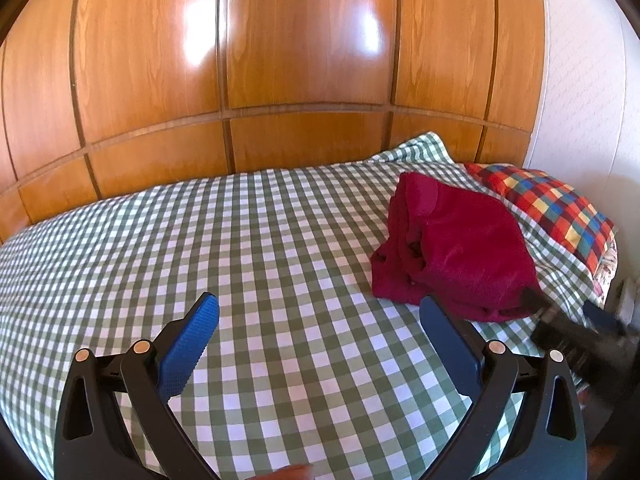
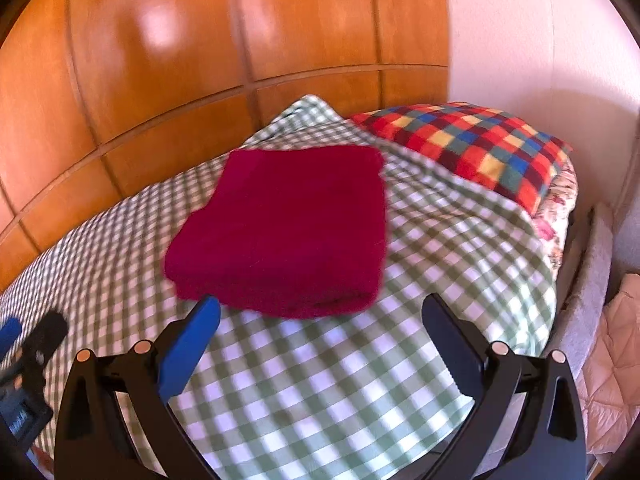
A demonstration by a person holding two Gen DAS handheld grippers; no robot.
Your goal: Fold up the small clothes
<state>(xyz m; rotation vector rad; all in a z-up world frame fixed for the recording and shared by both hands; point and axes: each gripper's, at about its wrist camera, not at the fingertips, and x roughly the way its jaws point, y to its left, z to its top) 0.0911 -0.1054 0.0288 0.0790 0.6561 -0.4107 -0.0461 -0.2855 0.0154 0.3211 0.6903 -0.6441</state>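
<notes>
Two grippers are being held over the bed [image 1: 260,240], both with jaws spread wide and nothing pinched between them. From the left wrist view, the left gripper [image 1: 318,312] is being hovered above bare green-and-white checked sheet, and the dark red garment [image 1: 456,248] is being seen off to its right, bunched a bit on its near-left edge. The right gripper [image 1: 576,320] is being caught blurry at that view's right edge, just beside the garment. From the right wrist view, the right gripper [image 2: 320,310] is being pointed straight at the garment [image 2: 288,232], which is being shown as a neat folded rectangle lying flat on the sheet, near a multicolored checked pillow [image 2: 480,152]. Wooden paneling [image 1: 280,60] is being shown behind the bed.
</notes>
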